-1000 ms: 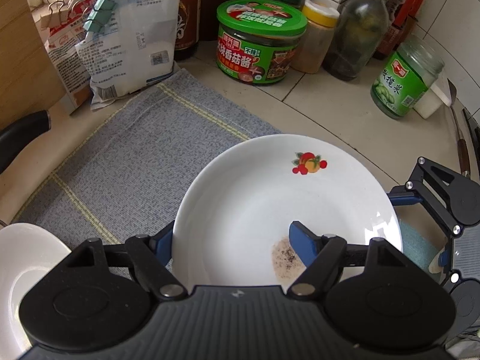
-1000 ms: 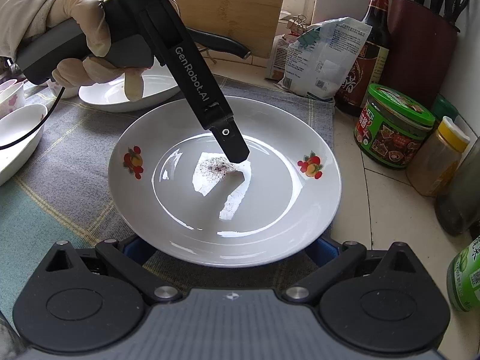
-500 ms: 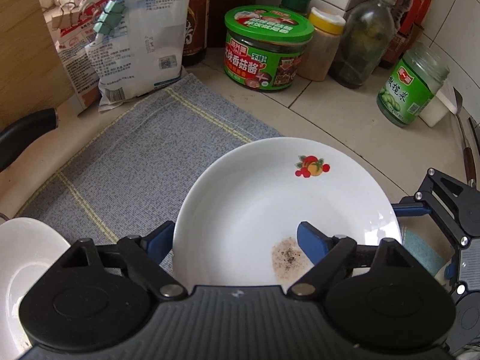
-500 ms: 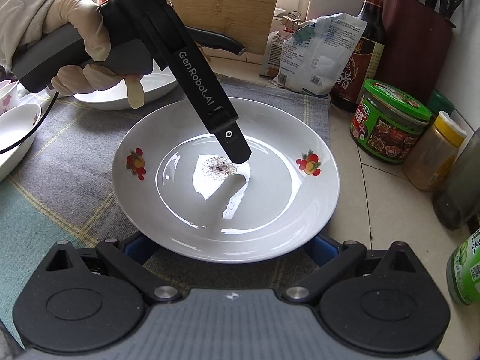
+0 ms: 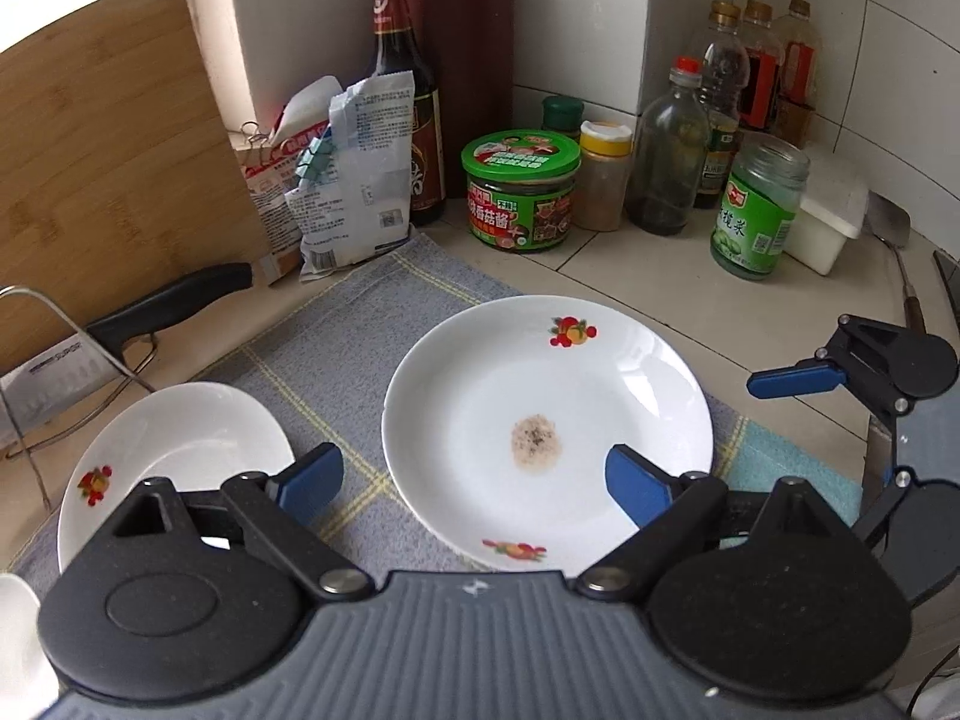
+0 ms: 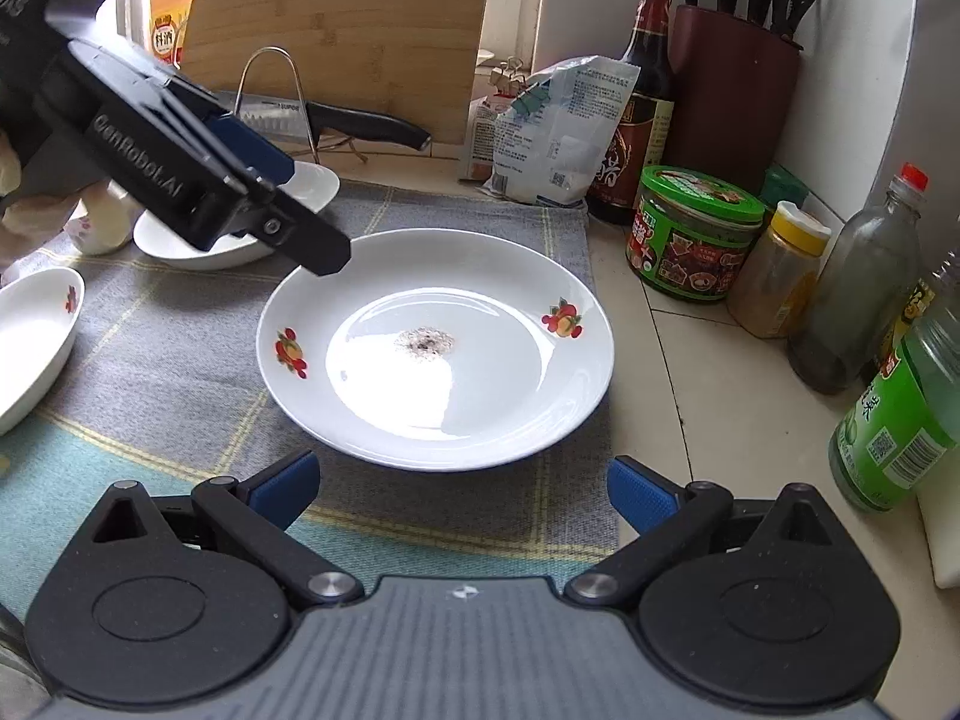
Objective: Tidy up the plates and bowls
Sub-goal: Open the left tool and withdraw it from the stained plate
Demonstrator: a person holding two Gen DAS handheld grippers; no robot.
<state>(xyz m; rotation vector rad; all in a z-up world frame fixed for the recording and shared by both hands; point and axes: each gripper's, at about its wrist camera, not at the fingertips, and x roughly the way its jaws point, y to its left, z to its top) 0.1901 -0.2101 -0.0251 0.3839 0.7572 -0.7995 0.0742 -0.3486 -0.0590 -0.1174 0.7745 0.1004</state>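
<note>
A large white plate with fruit prints and a speckled brown smear at its centre lies flat on the grey checked cloth; it also shows in the right wrist view. My left gripper is open and empty, lifted above the plate's near rim. My right gripper is open and empty, just short of the plate's near edge. A smaller white dish sits at the left. Another white bowl lies at the far left of the right wrist view.
Jars and bottles crowd the back right: a green-lidded jar, a yellow-capped jar, a green-labelled jar. A soy bottle, food bags, a cutting board and a knife on a rack stand behind.
Both grippers have let go of the plate and drawn back and up. The plate now rests flat on the cloth. The left gripper has moved off the plate's centre toward the left.
</note>
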